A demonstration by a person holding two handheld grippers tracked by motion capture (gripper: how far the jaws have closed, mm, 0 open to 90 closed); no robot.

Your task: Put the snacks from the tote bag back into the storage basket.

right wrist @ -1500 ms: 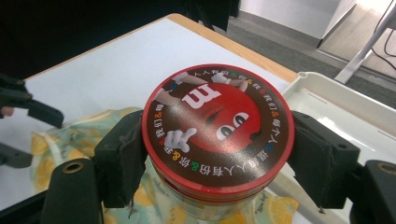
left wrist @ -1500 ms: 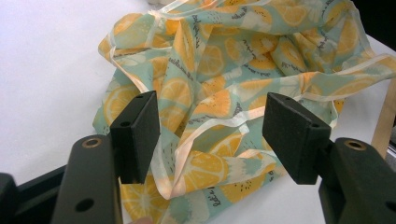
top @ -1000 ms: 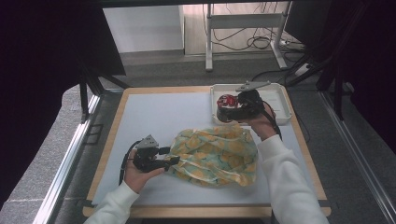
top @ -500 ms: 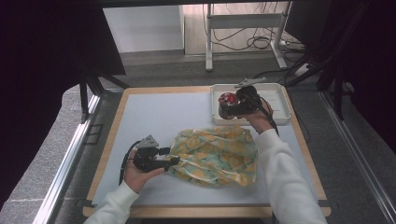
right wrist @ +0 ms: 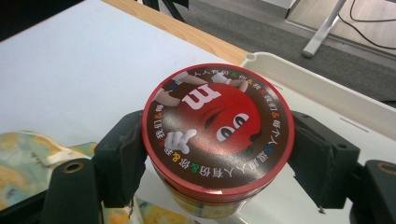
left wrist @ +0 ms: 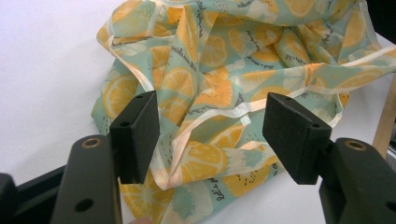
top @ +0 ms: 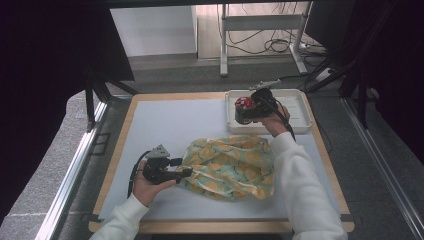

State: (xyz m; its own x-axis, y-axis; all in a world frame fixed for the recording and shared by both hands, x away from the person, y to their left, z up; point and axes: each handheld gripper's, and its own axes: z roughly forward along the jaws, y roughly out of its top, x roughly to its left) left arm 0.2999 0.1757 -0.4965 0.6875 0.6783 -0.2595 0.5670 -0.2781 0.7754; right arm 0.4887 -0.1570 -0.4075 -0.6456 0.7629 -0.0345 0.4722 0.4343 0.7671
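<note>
my right gripper grips the candy tin above the white tray; left gripper fingers open over the lemon-print bag. bagging not done.

white "m" on candy tin lid

Over the last second the right gripper, with the round candy tin clamped between its fingers, has travelled a little leftward and toward the person. A second ago the tin sat over the middle of the white tray; now it hangs at the tray's left edge, closer to the lemon-print bag.
</note>
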